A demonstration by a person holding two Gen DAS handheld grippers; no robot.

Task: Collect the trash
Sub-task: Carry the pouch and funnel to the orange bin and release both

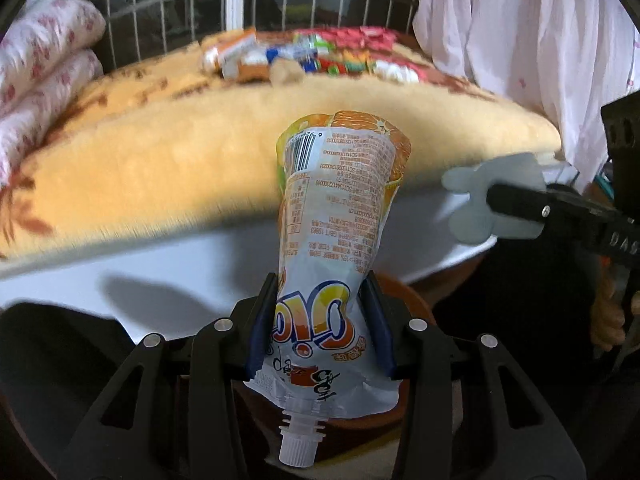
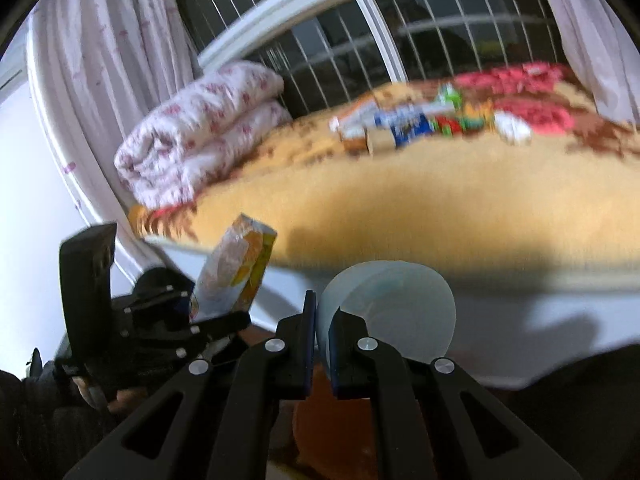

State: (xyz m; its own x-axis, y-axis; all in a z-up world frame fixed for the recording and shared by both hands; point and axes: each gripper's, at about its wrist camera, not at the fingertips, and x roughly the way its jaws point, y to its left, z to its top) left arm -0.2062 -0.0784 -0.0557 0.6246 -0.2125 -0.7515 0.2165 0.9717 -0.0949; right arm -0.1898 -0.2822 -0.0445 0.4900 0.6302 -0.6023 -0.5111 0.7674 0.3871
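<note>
Beside the bed (image 1: 200,168), left gripper (image 1: 320,320) clamps a juice pouch (image 1: 336,216); right gripper (image 2: 322,340) pinches a plastic cup (image 2: 400,300).

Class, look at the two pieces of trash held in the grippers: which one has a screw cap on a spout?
The orange juice pouch in the left gripper: its white capped spout hangs toward the camera. The translucent plastic cup in the right gripper has no cap.

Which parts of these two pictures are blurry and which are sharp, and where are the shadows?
Left wrist view: the juice pouch held in the left gripper is sharp, its print readable; the yellow blanket and trash pile smear with motion. Right wrist view: the right gripper is crisp, the plastic cup it pinches softer, bed and window streaked; dark shadows cross the blanket edge and white bed side.
</note>
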